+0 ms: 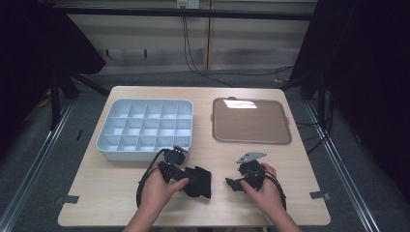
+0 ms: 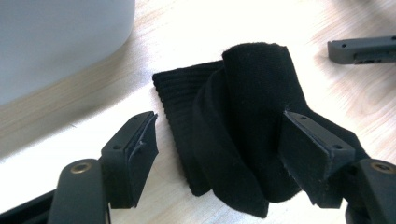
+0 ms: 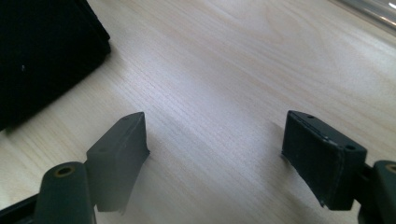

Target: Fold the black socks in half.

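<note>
Two hands entering from below, left gripper (image 2: 219, 149) sitting jaws apart around a folded black cloth (image 2: 243, 126), one pad touching it, right gripper (image 3: 215, 154) resting spread and empty nearby, cloth lying on the wooden table (image 1: 106, 193) near a grey divided tray (image 1: 145, 126).

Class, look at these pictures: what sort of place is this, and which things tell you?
Probably a lab recording set, not a home: a bare wooden table ringed by black curtains, loose cables on grey carpet, and handheld grippers working a folded black cloth.
</note>
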Motion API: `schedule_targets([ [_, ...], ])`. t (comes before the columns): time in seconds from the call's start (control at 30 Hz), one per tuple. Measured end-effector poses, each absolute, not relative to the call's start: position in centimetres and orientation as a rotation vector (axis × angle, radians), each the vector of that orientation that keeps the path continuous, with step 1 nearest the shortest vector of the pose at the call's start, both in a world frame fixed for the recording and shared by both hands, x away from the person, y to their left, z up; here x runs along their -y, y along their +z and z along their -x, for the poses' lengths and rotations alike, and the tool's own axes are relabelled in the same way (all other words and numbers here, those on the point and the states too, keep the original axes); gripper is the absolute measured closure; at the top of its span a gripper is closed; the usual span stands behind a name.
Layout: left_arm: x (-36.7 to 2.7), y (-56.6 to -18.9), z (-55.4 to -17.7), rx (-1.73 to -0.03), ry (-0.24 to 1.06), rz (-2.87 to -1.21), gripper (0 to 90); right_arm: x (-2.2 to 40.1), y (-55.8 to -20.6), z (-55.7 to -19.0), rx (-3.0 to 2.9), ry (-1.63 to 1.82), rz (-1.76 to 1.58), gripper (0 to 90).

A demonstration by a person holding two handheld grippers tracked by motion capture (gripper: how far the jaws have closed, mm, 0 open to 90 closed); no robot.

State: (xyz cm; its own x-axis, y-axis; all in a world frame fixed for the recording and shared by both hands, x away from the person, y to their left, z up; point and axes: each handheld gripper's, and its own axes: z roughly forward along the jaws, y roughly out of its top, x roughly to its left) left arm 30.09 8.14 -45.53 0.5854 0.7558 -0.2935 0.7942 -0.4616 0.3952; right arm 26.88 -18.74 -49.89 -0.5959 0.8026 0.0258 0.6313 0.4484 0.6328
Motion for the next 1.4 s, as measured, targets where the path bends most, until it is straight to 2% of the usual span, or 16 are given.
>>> schedule_targets([
  [0.07,-8.1,-45.5,-30.2,-1.233,-0.108,-2.324,27.6,18.7,-50.3,-26.4,-2.385,0.913,-1.224,17.1],
  [0.63,-7.2,-47.0,-30.6,-1.286,-0.191,-2.375,28.1,18.8,-51.0,-25.6,-2.3,0.99,-1.239,16.7],
  [0.8,-7.1,-47.1,-30.6,-1.29,-0.217,-2.378,35.2,18.8,-51.0,-25.6,-2.296,0.997,-1.237,16.7],
  [0.83,-7.1,-47.0,-30.7,-1.29,-0.235,-2.384,41.3,18.8,-51.0,-25.6,-2.295,0.997,-1.237,16.8],
  [1.03,-7.2,-46.7,-30.7,-1.276,-0.267,-2.391,61.3,18.8,-51.0,-25.6,-2.295,0.997,-1.236,16.7],
  [1.17,-6.8,-46.3,-30.5,-1.255,-0.235,-2.417,66.1,18.8,-51.0,-25.6,-2.295,0.997,-1.238,16.7],
  [1.4,-7.3,-45.1,-30.9,-1.246,-0.204,-2.453,67.0,18.8,-51.0,-25.6,-2.295,0.997,-1.236,16.7],
])
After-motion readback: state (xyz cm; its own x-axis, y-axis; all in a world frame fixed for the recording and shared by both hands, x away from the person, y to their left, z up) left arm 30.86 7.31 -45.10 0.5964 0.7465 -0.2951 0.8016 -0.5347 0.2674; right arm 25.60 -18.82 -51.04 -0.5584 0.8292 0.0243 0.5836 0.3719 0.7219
